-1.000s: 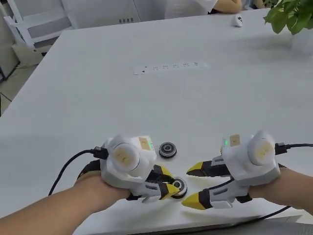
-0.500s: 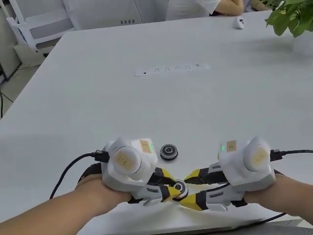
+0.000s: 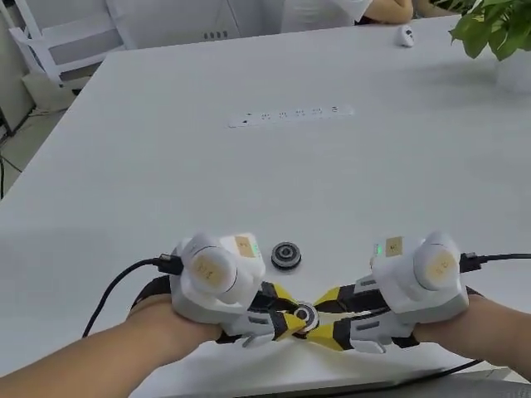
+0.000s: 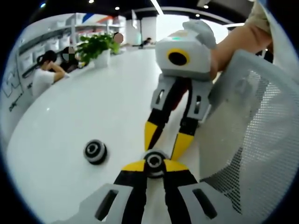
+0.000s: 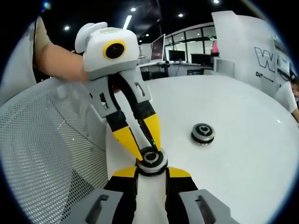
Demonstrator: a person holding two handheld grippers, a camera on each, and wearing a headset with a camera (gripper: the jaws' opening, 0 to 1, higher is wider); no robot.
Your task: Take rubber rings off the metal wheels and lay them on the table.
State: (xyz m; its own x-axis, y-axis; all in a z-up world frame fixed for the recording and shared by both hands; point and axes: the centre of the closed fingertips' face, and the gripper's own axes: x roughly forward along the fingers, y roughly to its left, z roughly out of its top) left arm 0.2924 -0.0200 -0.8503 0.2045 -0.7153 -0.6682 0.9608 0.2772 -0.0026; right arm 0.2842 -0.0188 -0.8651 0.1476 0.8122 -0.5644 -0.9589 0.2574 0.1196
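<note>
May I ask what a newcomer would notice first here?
The yellow-tipped left gripper and right gripper meet tip to tip at a small metal wheel with a black rubber ring, at the near edge of the white table. Just behind it lies a second ringed metal wheel.

held wheel (image 3: 304,316): right there between the fingertips of the left gripper (image 3: 292,318) and the right gripper (image 3: 317,320), both pairs closed in on it, tips meeting head-on
second wheel (image 3: 286,254): flat on the table (image 3: 249,182), just beyond the left gripper's fingers, clear of them
power strip (image 3: 290,116): well beyond both sets of fingers, mid-table
plant (image 3: 489,29): far off, beyond and right of the right gripper's fingers
</note>
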